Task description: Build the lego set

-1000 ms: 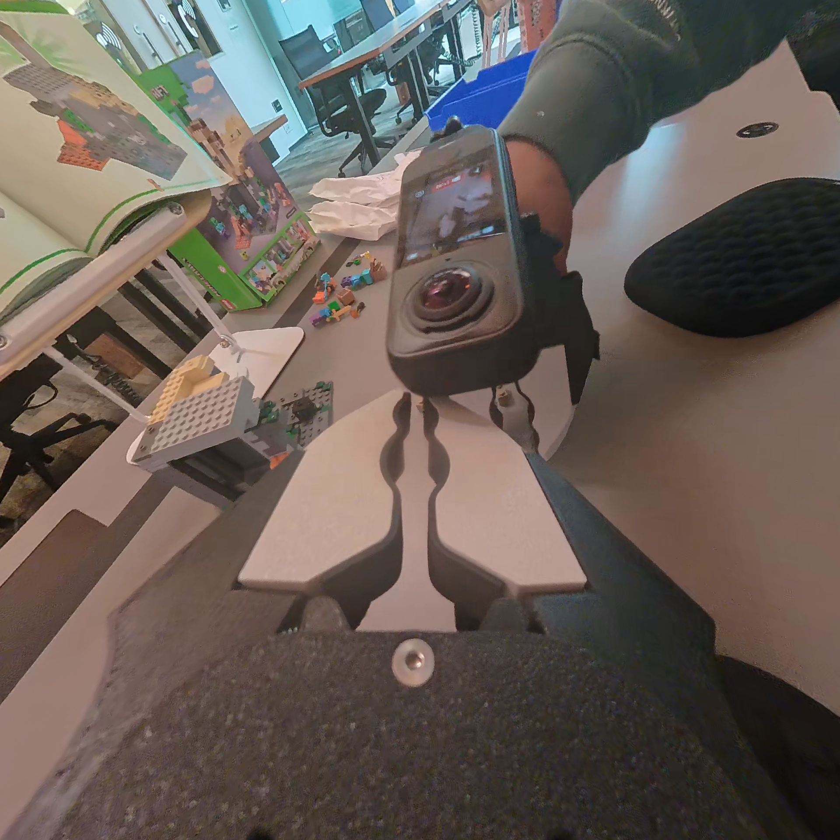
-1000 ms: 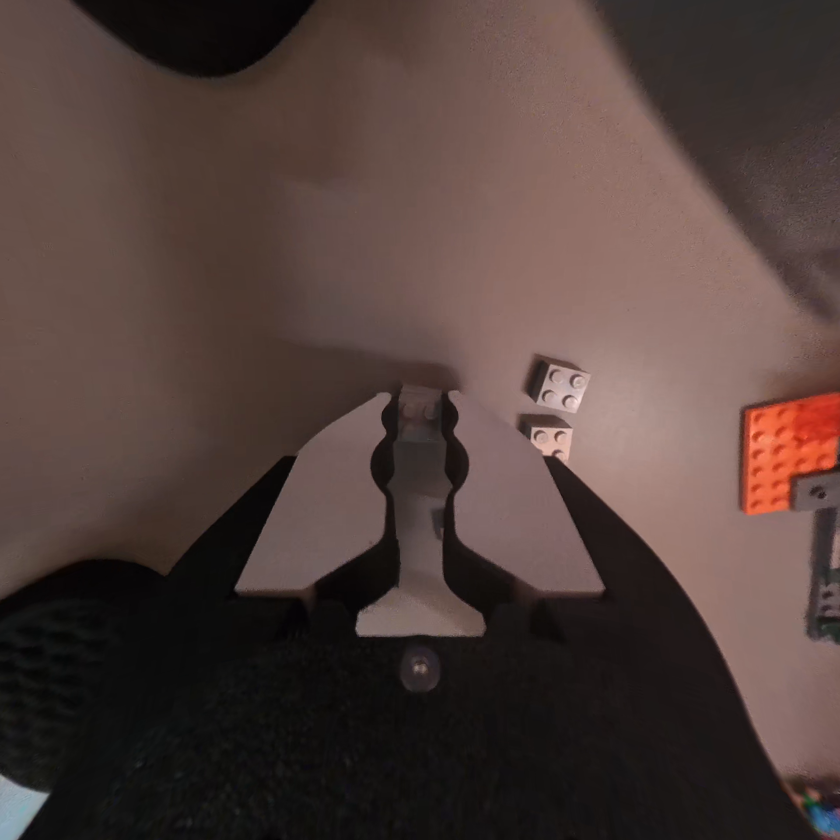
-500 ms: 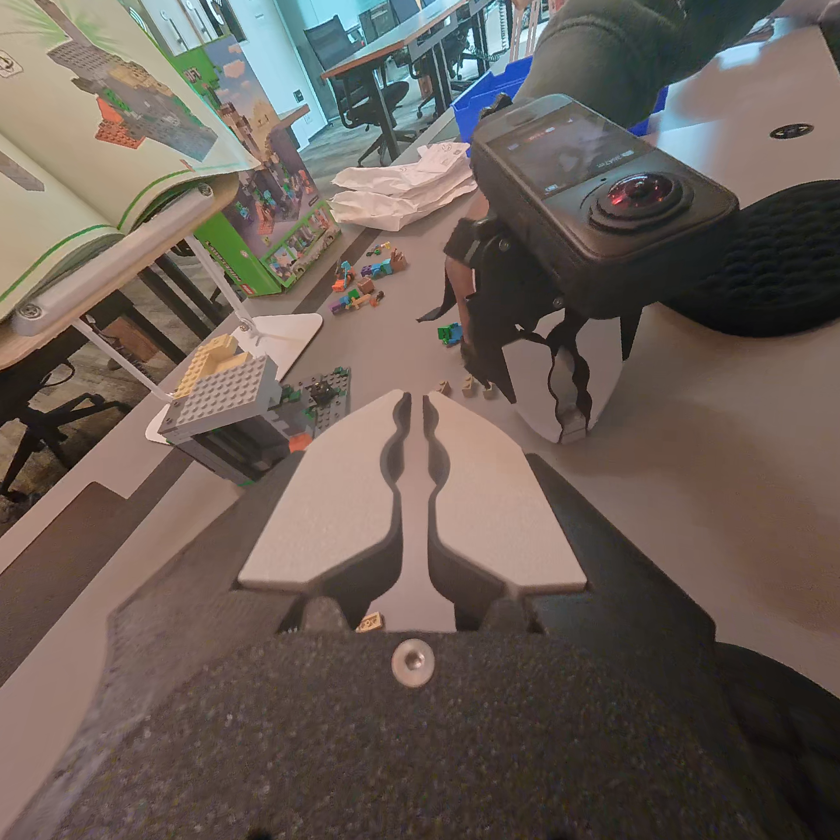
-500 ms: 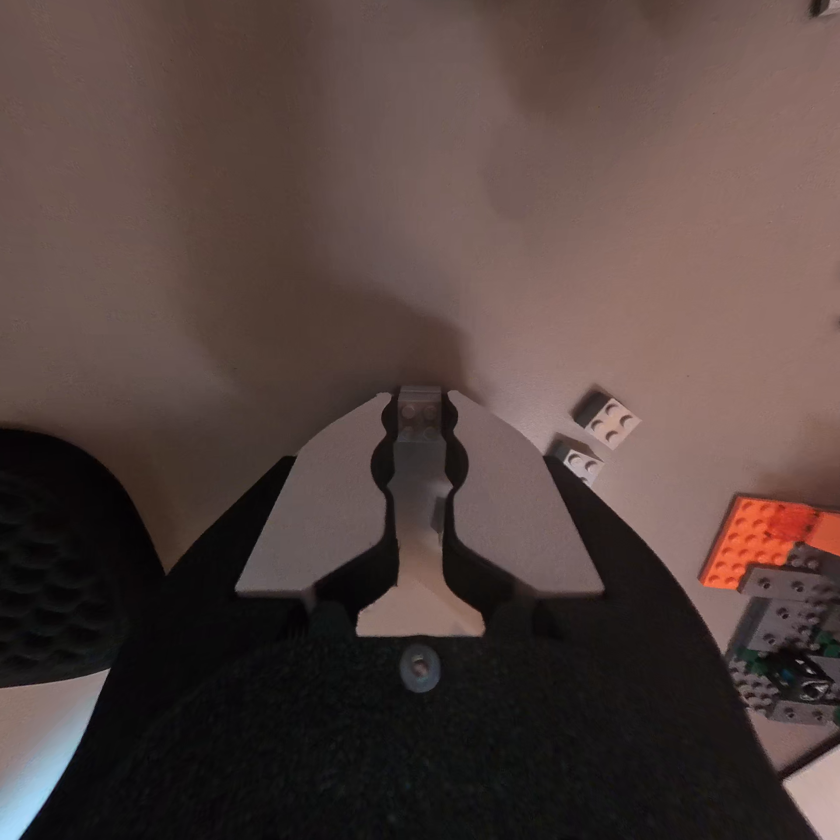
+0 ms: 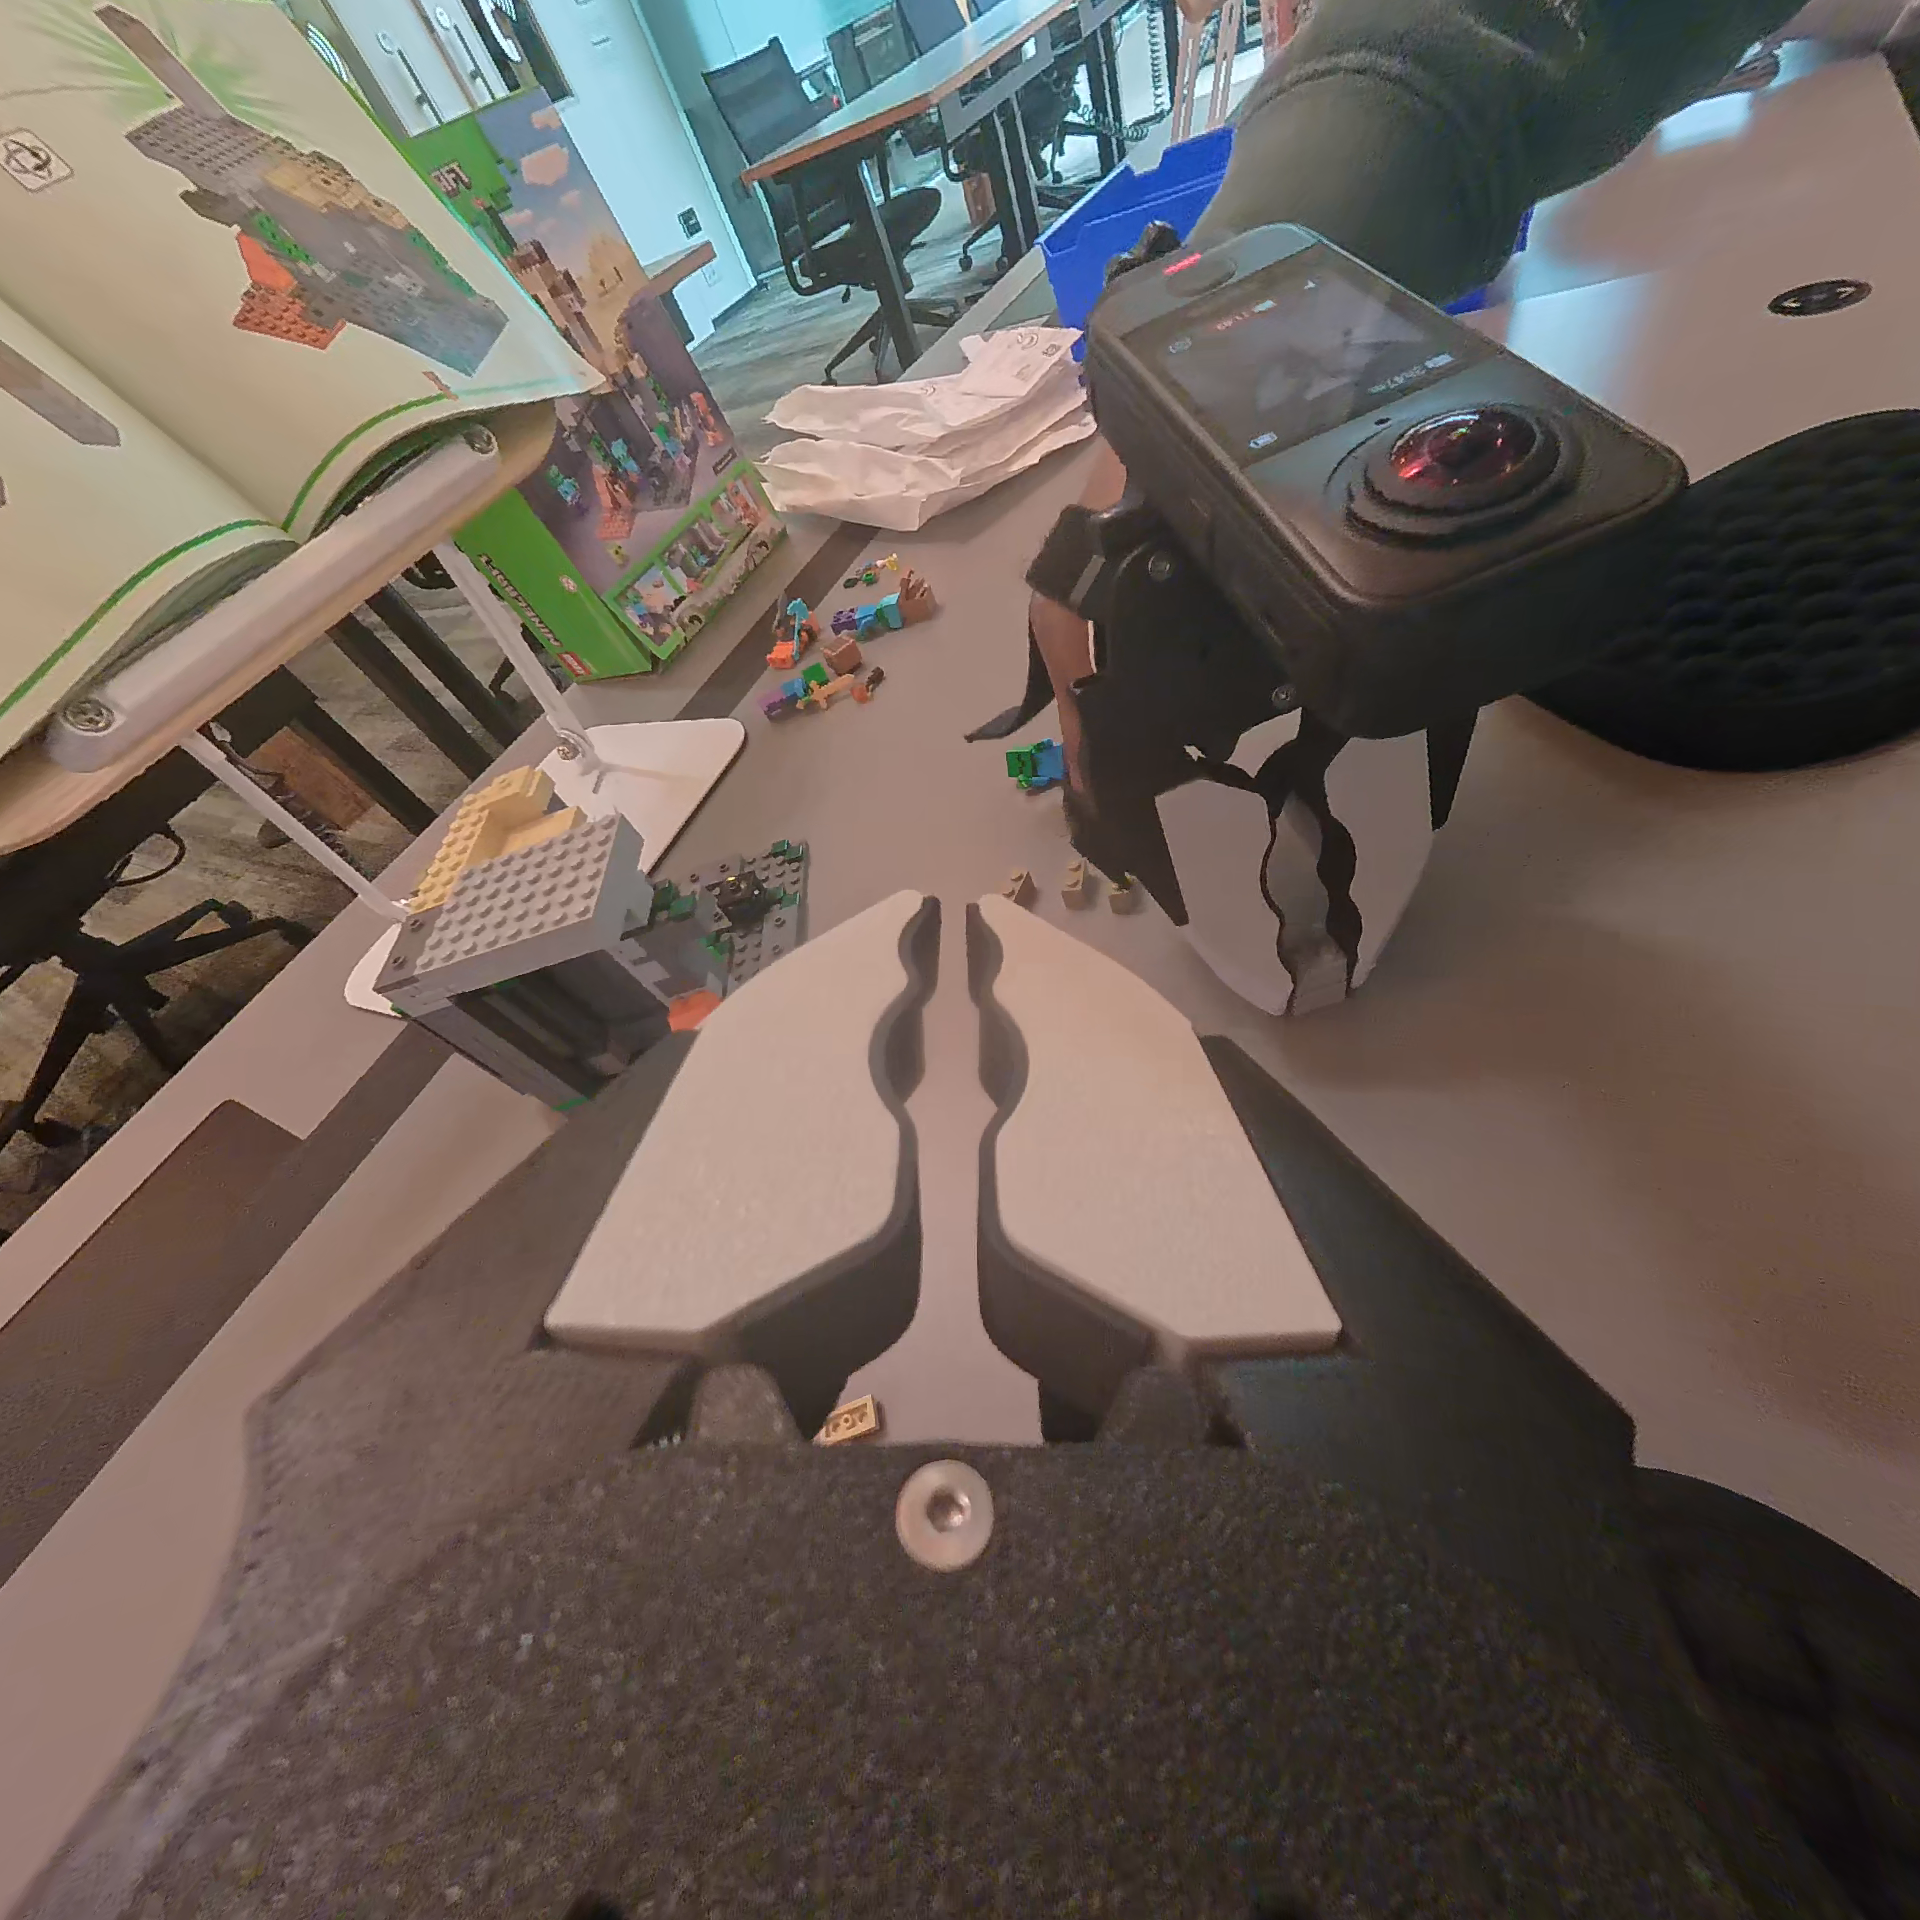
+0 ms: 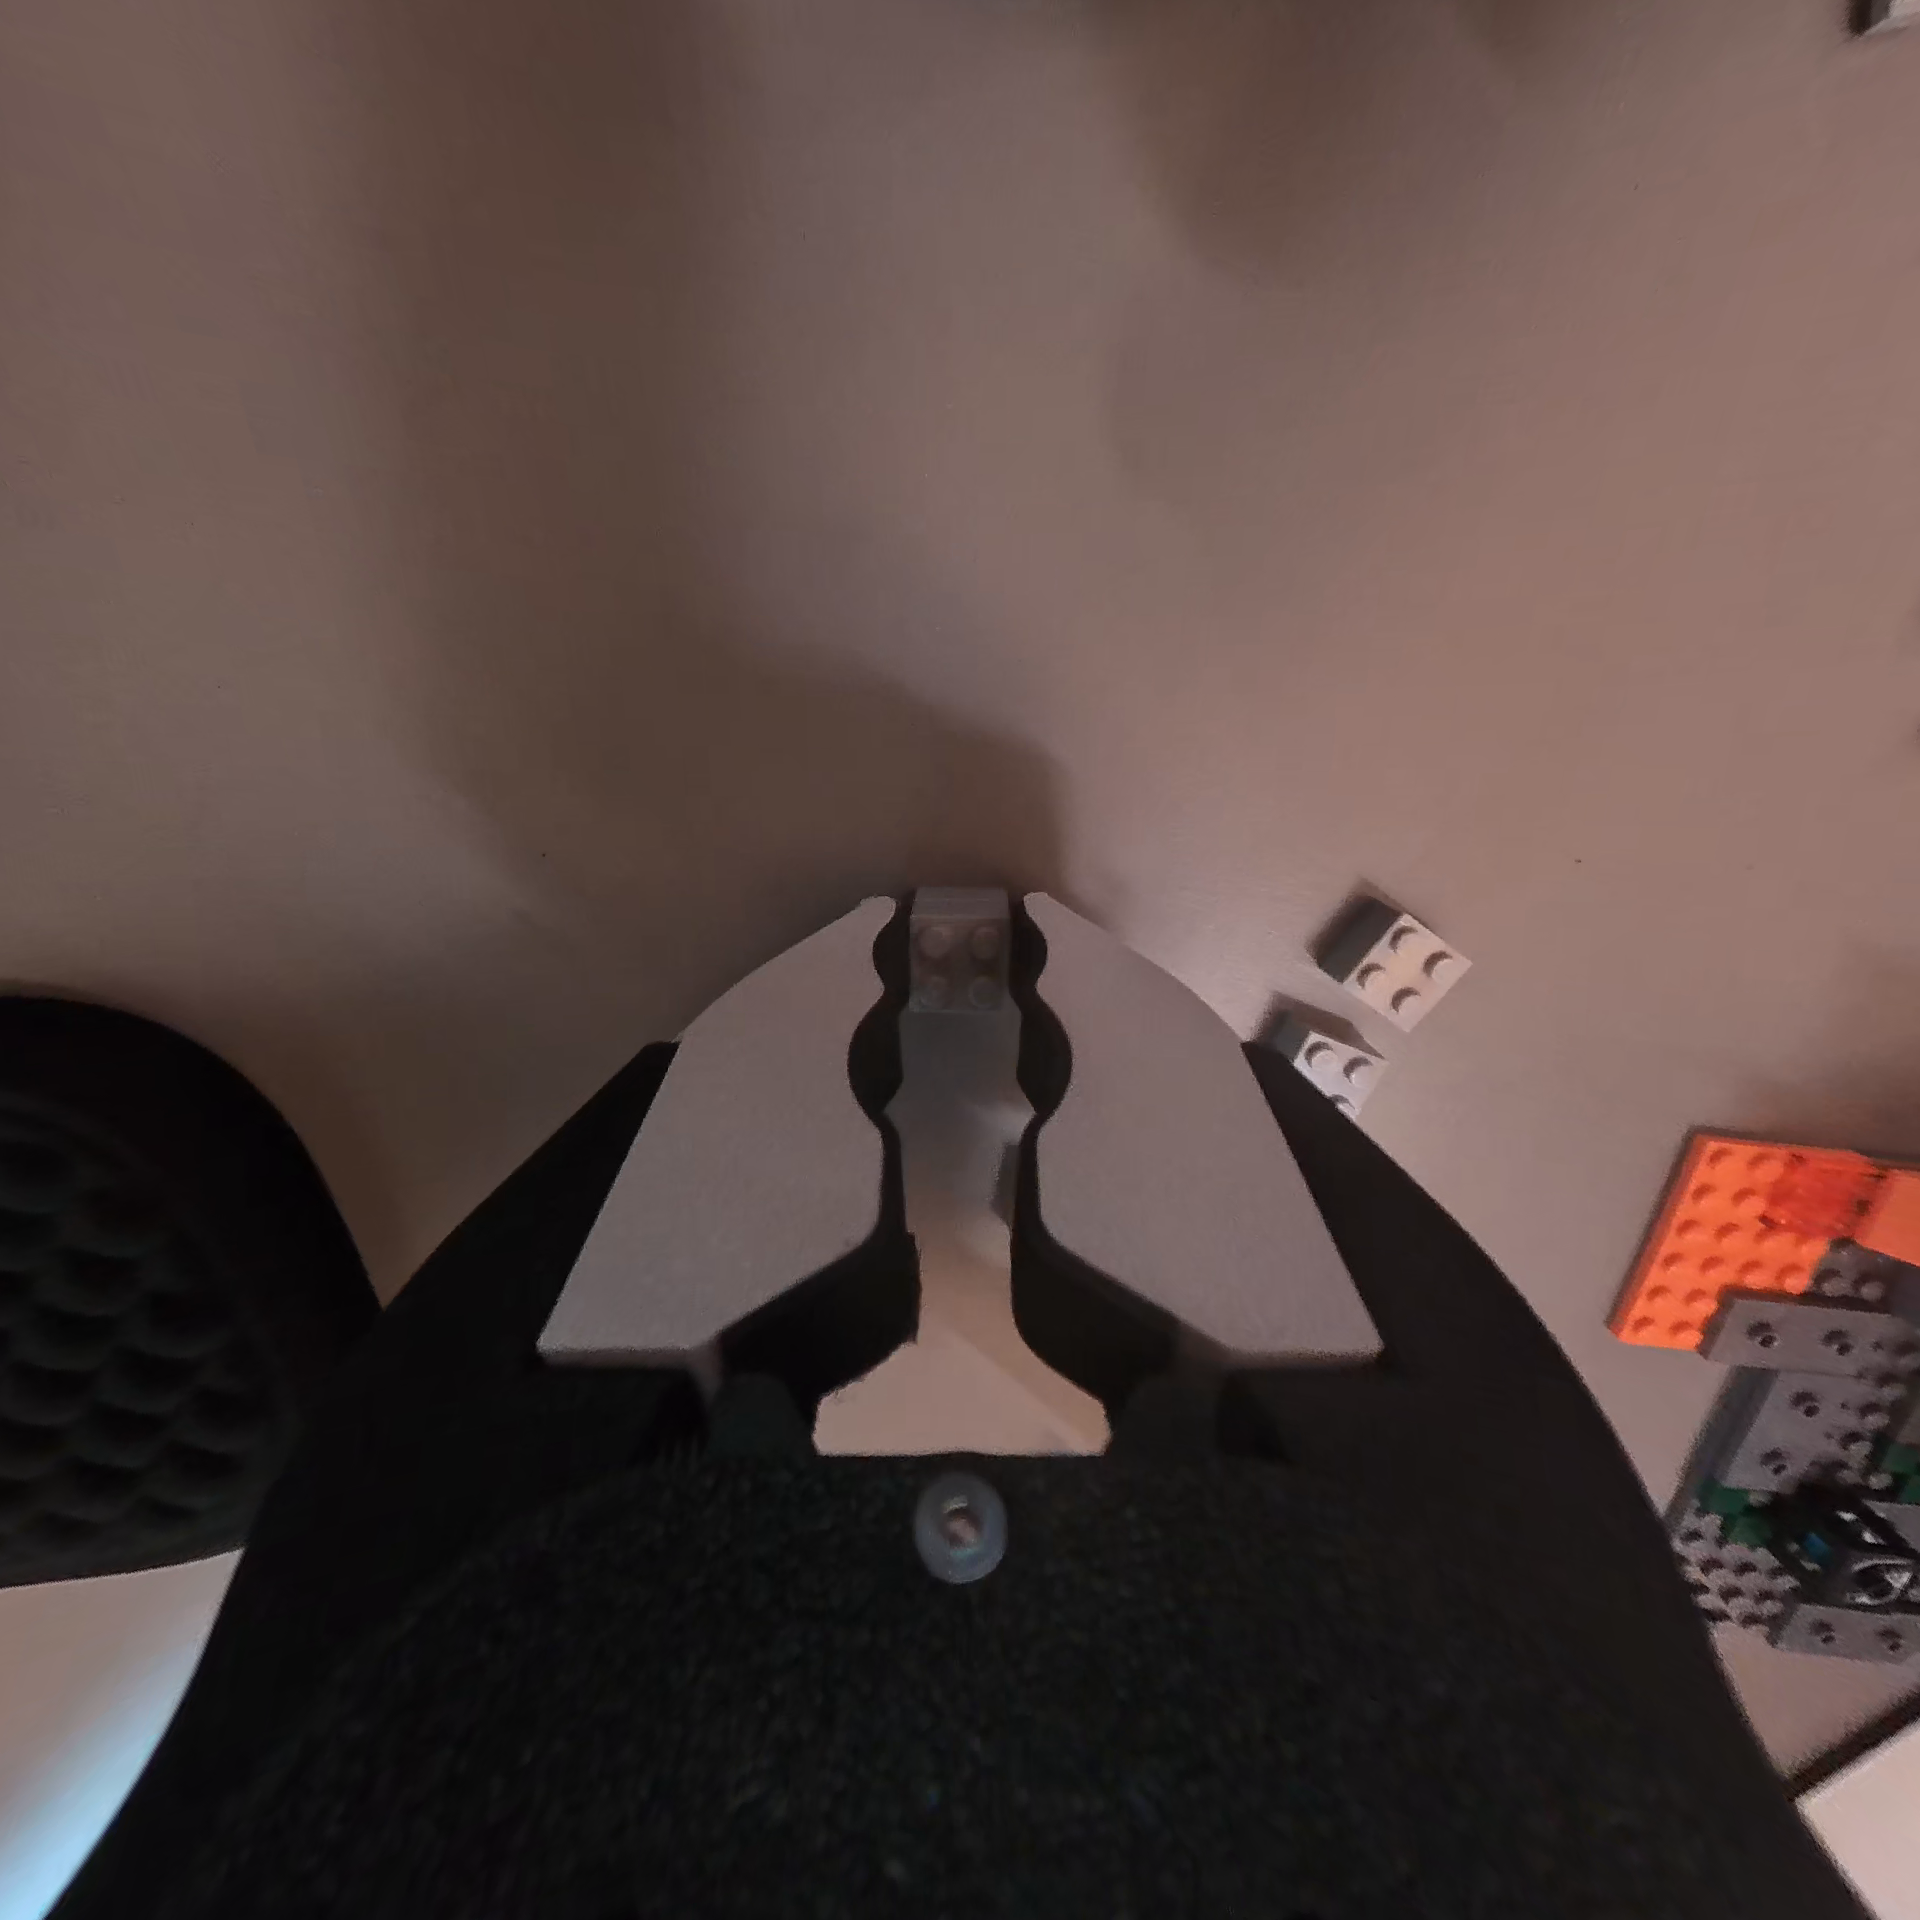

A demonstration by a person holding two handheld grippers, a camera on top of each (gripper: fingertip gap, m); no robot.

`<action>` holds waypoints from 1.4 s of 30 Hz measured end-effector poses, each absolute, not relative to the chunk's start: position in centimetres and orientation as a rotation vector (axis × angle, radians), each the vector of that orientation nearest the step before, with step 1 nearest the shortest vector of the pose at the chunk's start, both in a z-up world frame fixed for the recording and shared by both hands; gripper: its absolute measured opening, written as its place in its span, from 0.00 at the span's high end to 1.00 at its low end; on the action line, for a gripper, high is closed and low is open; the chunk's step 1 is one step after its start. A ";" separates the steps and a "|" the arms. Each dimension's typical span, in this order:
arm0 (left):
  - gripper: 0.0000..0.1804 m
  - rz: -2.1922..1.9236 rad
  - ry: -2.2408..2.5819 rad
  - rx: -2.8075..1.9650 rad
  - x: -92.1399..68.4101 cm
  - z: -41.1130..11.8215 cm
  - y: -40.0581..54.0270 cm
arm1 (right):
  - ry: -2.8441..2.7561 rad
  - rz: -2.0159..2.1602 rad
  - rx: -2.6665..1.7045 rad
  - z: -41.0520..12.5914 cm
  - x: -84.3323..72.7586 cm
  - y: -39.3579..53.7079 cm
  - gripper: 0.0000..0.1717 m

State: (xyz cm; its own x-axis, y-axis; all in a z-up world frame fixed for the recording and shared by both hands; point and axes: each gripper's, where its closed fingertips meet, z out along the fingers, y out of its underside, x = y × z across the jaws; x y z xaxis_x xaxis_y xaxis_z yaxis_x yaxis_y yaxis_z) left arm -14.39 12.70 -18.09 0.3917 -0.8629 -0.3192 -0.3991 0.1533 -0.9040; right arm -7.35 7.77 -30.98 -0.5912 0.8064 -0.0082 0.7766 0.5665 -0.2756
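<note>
Since the earlier frame the right gripper has swung nearer the brick model and tips down at the table, clamped on a grey brick. Two loose grey bricks lie just beside it. Empty, the left gripper hangs nearly closed. A shallow pinch could let the brick twist free.

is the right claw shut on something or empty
Shut on a small grey studded brick; the right claw has a finger against each side of it, just above the table.
</note>
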 end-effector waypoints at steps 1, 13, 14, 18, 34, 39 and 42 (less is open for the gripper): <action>0.98 -0.487 1.204 -1.452 -14.4 -18.1 12.7 | -2.672 0.384 -1.360 -31.0 -7.3 7.8 0.90; 0.98 -0.489 1.205 -1.443 -14.3 -17.9 12.5 | -2.619 0.391 -1.381 -31.0 -7.3 7.8 0.90; 0.98 -0.488 1.206 -1.443 -14.3 -17.9 12.5 | -2.608 0.394 -1.388 -30.9 -7.3 7.8 0.90; 0.98 -0.490 1.211 -1.442 -14.2 -17.9 12.4 | -2.541 0.486 -1.433 -30.4 -7.4 7.6 0.90; 0.98 -0.487 1.236 -1.459 -13.9 -18.6 12.4 | -2.495 0.532 -1.443 -29.4 -7.4 7.6 0.90; 0.98 -0.483 1.245 -1.461 -13.8 -18.7 12.4 | -2.499 0.486 -1.458 -30.1 -7.2 7.9 0.90; 0.98 -0.485 1.243 -1.462 -13.9 -18.7 12.4 | -2.498 0.474 -1.469 -30.2 -7.3 7.9 0.90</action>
